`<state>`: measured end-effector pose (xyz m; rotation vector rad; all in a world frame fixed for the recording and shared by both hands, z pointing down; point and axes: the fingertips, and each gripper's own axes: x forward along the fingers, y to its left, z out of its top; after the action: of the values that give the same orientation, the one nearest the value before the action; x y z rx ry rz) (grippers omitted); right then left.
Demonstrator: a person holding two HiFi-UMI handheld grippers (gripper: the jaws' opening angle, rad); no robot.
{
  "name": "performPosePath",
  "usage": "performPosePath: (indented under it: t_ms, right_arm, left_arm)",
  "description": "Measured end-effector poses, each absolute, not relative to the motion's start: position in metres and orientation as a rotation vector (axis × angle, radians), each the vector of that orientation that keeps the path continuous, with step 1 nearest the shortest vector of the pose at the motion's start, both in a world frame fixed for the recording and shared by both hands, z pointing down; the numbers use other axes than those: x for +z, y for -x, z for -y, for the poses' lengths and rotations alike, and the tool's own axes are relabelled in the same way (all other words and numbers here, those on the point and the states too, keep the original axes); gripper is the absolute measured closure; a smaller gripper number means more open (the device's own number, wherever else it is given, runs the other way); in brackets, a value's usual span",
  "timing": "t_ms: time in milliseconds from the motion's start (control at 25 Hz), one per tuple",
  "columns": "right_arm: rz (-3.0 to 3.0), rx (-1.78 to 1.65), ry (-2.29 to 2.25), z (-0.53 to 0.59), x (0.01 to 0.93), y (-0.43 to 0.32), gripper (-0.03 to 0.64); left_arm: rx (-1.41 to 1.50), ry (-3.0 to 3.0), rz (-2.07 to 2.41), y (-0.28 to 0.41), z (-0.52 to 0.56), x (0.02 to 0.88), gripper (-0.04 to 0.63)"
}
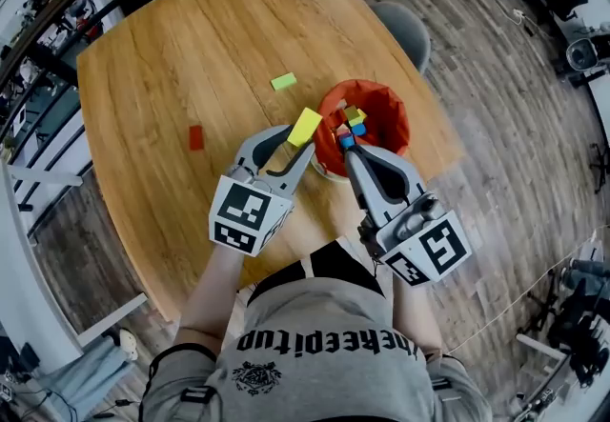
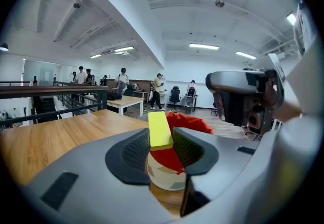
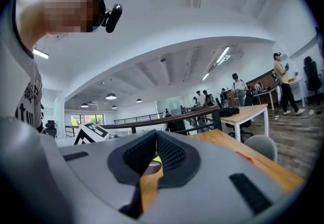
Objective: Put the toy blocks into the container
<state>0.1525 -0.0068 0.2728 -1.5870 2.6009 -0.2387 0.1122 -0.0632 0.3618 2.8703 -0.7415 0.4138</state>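
Round-cornered wooden table in an open office, plank floor all about, a grey chair tucked at the far side; people stand at desks well behind (seen only small, in the two gripper views). The red container sits near my edge of the table, and a small heap of coloured blocks lies inside it: yellow, red and blue ones can be made out. My left gripper is clamped on a yellow block; its own view shows the pads pressing the block's two flat sides, with the block poking up past the jaw tips. From the head view that block hangs off the table, just beside the container's left rim. My right gripper is clenched shut with nothing in it, its tips at the near rim of the container (touching or not, I cannot tell). Two blocks lie loose on the wood: a green block beyond the container, and a red block well off to the left.
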Motion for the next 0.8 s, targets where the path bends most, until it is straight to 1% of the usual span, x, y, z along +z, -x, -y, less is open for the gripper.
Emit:
performPosePath:
  t_ms: [520,800]
  right_arm:
    - [-2.492,-0.208,1.737,-0.015,0.269,-0.186,0.603]
    - [-2.453,-0.199,1.785,-0.024,0.268,-0.199,0.604]
  left_arm:
    - [0.444,-3.005,0.510,-0.168,0.037,0.351,0.445]
    - [0.493,-3.052,0.471,-0.185,0.029,0.353,0.440]
